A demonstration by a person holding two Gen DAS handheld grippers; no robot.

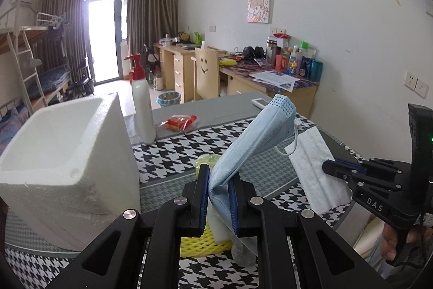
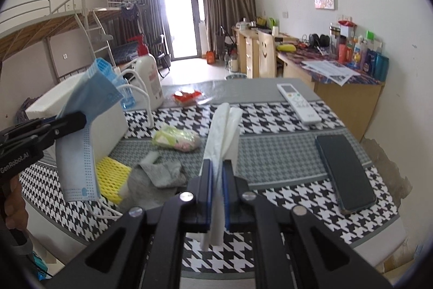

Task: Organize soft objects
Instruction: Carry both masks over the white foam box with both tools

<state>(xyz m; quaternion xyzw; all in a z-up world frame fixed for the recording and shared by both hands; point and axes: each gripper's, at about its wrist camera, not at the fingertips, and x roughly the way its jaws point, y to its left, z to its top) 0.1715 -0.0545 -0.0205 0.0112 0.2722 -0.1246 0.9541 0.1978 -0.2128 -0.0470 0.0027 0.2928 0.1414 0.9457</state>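
My left gripper (image 1: pixel 218 182) is shut on a blue face mask (image 1: pixel 257 132) and holds it up above the table; the mask (image 2: pixel 81 126) hangs from the gripper in the right wrist view. My right gripper (image 2: pixel 217 169) is shut on a white tissue (image 2: pixel 223 132), held above the table; the tissue (image 1: pixel 316 164) also shows in the left wrist view. A white foam box (image 1: pixel 65 151) stands at the left. A yellow foam net (image 2: pixel 111 178), a grey sock (image 2: pixel 162 172) and a green-pink soft packet (image 2: pixel 176 140) lie on the houndstooth cloth.
A lotion pump bottle (image 1: pixel 142 104) stands behind the box beside a red snack packet (image 1: pixel 180 122). A white remote (image 2: pixel 297 102) and a dark phone (image 2: pixel 345 172) lie on the table's right side. A desk and chair stand behind.
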